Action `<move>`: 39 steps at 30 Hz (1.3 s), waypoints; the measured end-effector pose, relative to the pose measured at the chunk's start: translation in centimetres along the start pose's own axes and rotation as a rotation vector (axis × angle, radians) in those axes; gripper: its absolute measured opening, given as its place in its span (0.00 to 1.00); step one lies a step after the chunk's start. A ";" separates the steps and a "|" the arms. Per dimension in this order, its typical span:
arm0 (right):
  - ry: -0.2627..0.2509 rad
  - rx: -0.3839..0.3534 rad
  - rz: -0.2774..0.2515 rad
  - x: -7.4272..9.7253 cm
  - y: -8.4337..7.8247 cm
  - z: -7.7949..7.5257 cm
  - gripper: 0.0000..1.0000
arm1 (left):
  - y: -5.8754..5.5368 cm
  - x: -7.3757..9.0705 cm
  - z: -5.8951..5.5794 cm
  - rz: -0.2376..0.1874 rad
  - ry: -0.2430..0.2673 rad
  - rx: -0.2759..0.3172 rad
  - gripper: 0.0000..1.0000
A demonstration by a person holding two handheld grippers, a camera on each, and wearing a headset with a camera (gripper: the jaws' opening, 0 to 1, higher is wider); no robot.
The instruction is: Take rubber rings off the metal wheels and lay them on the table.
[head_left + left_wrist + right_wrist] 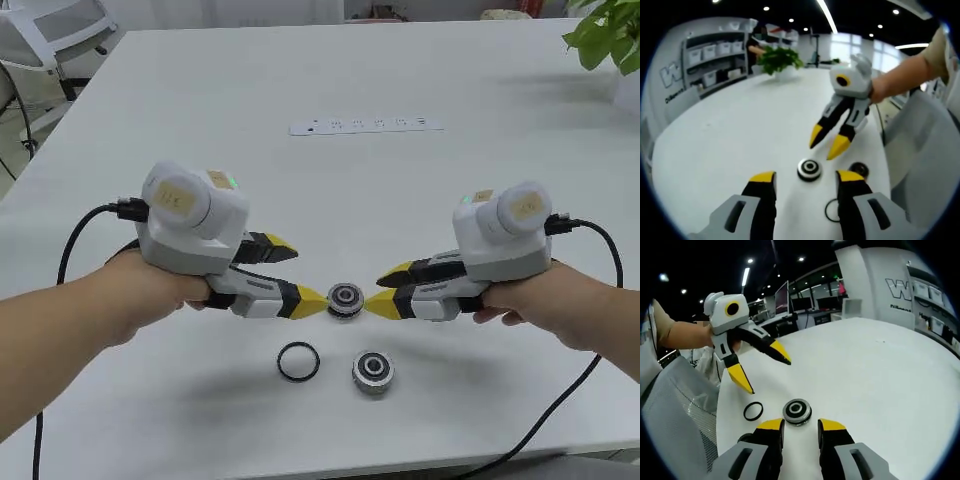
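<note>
Slippage is the main hazard: the metal wheel (345,298), lying flat at frame centre between the left tongs (305,275) and right tongs (378,291), both released and empty, could skid across the smooth white worktop (450,180) if one tip pushes it unbraced. One rubber ring (298,361) lies loose at lower centre beside a second wheel (373,370). A power strip (365,126) sits at upper centre and a plant (605,35) at upper right.

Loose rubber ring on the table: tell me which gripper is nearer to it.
Left. The left gripper is just beyond the ring; the right gripper is farther, beyond and to the right.
</note>
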State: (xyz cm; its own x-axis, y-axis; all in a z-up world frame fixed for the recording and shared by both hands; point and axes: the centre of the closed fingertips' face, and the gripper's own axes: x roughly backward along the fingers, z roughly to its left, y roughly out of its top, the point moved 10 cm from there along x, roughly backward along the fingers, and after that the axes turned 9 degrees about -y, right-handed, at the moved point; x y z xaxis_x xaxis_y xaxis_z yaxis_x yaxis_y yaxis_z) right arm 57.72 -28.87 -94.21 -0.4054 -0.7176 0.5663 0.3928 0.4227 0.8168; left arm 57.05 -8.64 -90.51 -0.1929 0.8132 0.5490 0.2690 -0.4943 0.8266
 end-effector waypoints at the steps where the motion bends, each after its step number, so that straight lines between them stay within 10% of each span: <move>1: 0.000 0.001 0.000 0.0 0.0 0.0 0.25 | 0.0 -0.1 0.0 0.001 -0.002 0.000 0.48; 39: 0.002 0.001 -0.001 -0.6 -1.0 -0.7 0.25 | -0.4 -5.0 0.7 0.070 -0.073 -0.042 0.22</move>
State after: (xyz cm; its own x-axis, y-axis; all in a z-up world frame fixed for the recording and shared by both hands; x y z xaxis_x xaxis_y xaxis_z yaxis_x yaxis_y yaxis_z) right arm 58.11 -29.26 -95.40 -0.4039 -0.7195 0.5650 0.3910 0.4226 0.8176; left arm 58.53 -12.25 -93.68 -0.1057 0.7957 0.5964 0.2395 -0.5617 0.7919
